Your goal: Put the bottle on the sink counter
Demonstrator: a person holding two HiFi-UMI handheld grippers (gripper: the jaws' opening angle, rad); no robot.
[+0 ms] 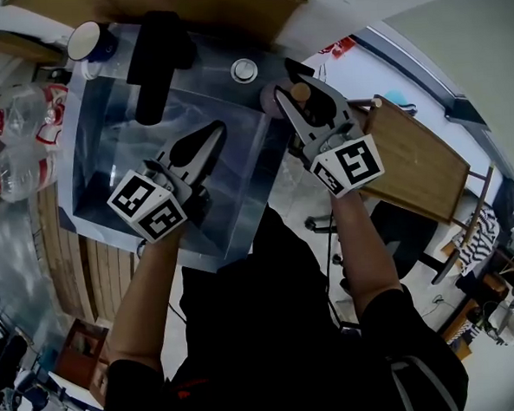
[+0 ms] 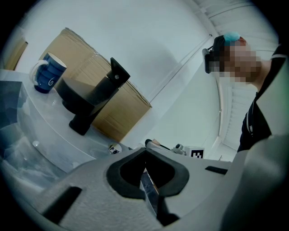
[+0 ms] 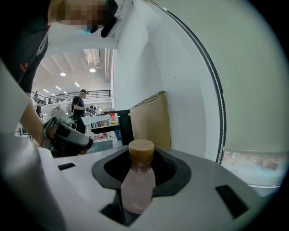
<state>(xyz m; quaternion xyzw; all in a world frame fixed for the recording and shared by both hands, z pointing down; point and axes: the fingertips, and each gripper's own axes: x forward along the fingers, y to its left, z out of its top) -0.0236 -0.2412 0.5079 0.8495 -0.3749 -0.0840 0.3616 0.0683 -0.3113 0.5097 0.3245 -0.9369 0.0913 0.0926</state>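
A small pink bottle [image 1: 276,98] with a tan cap is held upright in my right gripper [image 1: 306,89], just past the right rim of the steel sink [image 1: 107,166]. In the right gripper view the bottle [image 3: 137,180] stands between the jaws of the right gripper [image 3: 140,158], which is shut on its body. My left gripper [image 1: 208,138] hovers over the middle of the basin, jaws together with nothing in them. In its own view the left gripper [image 2: 144,158] shows only a thin slit between its jaws.
A black faucet [image 1: 157,63] [image 2: 92,97] stands on the back rim, with a blue mug [image 1: 86,41] [image 2: 47,72] to its left and a small round white fitting [image 1: 243,69] to its right. Clear plastic bottles [image 1: 18,137] lie left of the sink. A wooden table [image 1: 415,160] is at the right.
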